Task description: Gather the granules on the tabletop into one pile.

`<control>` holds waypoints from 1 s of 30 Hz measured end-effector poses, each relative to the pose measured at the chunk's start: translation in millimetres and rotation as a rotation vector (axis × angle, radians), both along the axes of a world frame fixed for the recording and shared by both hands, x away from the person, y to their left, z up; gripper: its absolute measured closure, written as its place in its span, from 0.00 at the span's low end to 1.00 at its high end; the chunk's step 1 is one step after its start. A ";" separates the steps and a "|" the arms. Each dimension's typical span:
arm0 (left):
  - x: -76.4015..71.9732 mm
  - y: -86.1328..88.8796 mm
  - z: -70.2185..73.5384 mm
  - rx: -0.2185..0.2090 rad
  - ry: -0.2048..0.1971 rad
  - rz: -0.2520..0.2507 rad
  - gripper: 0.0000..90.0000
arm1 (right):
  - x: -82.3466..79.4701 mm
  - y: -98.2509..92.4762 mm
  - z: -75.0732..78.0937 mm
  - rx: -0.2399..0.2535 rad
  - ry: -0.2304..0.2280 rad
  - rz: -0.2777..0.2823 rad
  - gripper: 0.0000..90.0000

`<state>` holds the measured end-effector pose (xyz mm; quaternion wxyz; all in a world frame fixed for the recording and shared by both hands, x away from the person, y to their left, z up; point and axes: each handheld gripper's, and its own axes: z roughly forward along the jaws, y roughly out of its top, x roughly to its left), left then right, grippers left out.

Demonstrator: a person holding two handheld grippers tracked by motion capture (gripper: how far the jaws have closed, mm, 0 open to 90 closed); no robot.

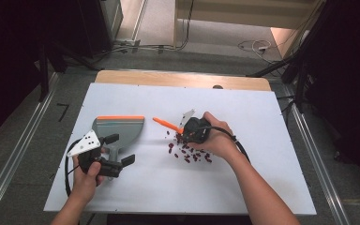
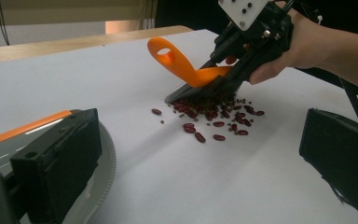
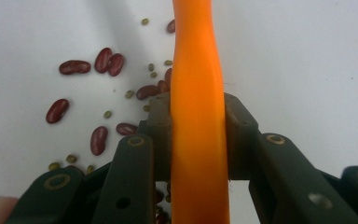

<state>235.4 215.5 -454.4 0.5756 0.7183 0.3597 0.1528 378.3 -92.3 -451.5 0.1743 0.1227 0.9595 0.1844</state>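
My right gripper [image 1: 183, 133] is shut on the orange handle of a small brush [image 1: 166, 124], and in the right gripper view both pads press the handle [image 3: 198, 93]. The brush's dark bristles rest on the table at the far edge of a scatter of red and small green beans [image 1: 190, 153]. A grey dustpan [image 1: 117, 129] with an orange lip lies to the left. My left gripper [image 1: 120, 149] is open by the dustpan's handle. In the left gripper view its jaws stand wide apart, with bare table between them, the dustpan [image 2: 105, 158] under the left one and the beans [image 2: 214, 116] ahead.
The white table top [image 1: 262, 178] stretches wide to the right and towards the person. A wooden strip [image 1: 178, 78] runs along the far edge. Cables trail from both grippers near the forearms.
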 end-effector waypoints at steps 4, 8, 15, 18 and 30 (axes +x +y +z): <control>0.0 0.8 0.4 0.003 0.000 0.003 0.00 | -0.2 -5.8 6.3 0.033 -0.039 -0.015 0.76; 0.6 1.2 0.1 0.001 0.004 0.008 0.00 | 4.5 -7.5 16.3 0.069 -0.097 -0.043 0.76; 0.2 0.3 0.0 0.008 0.002 0.002 0.00 | 18.7 16.6 11.6 0.015 -0.129 -0.019 0.76; 0.0 1.3 -0.2 0.001 0.001 0.004 0.00 | 24.1 32.2 1.2 0.003 -0.135 -0.008 0.76; -0.3 2.6 0.2 0.003 0.001 0.006 0.00 | 1.0 37.9 -5.2 -0.015 -0.096 0.125 0.75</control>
